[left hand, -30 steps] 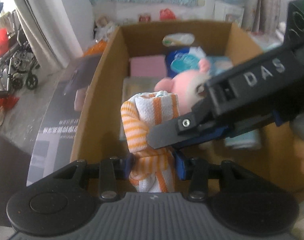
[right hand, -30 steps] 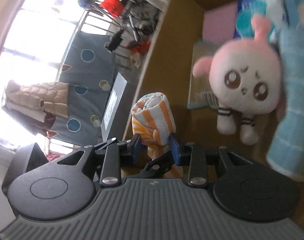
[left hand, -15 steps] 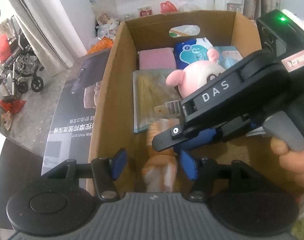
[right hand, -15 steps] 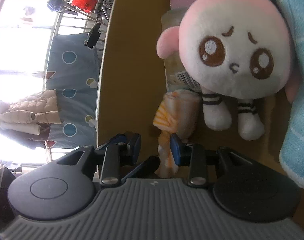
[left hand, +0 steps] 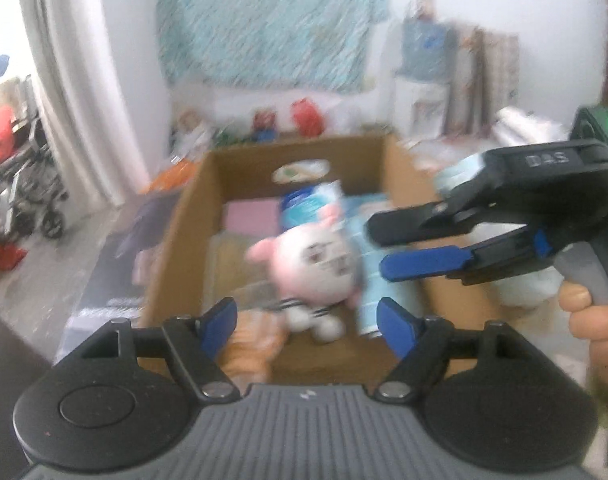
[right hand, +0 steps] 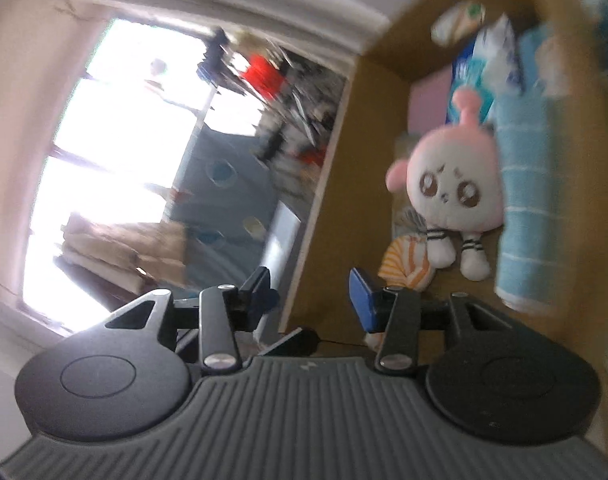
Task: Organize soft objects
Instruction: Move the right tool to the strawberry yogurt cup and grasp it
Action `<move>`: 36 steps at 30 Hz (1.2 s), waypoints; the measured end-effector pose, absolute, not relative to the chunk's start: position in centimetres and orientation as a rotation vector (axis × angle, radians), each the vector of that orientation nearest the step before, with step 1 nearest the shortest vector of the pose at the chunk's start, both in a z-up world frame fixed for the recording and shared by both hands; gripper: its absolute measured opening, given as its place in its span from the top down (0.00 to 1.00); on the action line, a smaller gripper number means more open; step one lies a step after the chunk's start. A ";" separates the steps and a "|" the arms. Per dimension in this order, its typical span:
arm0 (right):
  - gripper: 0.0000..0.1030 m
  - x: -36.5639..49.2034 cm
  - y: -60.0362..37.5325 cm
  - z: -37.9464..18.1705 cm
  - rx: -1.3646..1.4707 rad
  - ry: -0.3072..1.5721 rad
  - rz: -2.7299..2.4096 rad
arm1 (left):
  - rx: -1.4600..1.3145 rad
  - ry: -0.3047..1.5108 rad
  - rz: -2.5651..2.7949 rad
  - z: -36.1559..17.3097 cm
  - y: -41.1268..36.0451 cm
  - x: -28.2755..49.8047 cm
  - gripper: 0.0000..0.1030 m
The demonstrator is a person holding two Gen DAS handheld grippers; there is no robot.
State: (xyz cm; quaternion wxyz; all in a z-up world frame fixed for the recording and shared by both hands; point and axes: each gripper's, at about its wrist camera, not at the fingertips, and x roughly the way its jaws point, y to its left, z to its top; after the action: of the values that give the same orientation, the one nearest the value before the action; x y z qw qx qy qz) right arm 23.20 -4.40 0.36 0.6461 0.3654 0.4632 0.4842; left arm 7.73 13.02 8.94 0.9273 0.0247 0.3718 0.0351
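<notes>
— Where did the orange striped towel (right hand: 408, 262) end up?

— In the cardboard box (left hand: 176, 240), on the floor of it at about 7 o'clock, just beside the feet of the pink plush toy (left hand: 314, 266). My guess is it was put in that near corner because the rest is taken: a rolled blue towel (right hand: 522, 216) runs along the 3 o'clock side, and a pink pad (left hand: 250, 218) and a blue packet (left hand: 308, 204) fill the far end at 12.

— And the grippers?

— Both empty. The left gripper (left hand: 308, 320) has just been opening; its jaws stand wide apart with nothing between them, the striped towel lying below and past the left one. The right gripper (right hand: 310, 292) has been opening too — a narrower gap, no cloth in it, touching nothing I can see. In the left view it hangs at 3 o'clock above the box rim, a hand (left hand: 596, 336) on its handle.

— So the towel is stowed?

— It looks so — both views are blurred, though.
</notes>
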 end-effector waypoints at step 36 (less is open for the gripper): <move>0.29 31.8 -28.2 -6.4 0.288 0.978 0.190 | 0.005 0.756 -0.392 -0.3 -6.5 11.6 0.19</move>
State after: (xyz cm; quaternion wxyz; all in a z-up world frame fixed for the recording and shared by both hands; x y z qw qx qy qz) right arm 31.78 -28.17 -6.40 0.8686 0.1376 0.4672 0.0908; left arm 11.61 -6.48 -0.27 0.9108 0.0023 0.3665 -0.1899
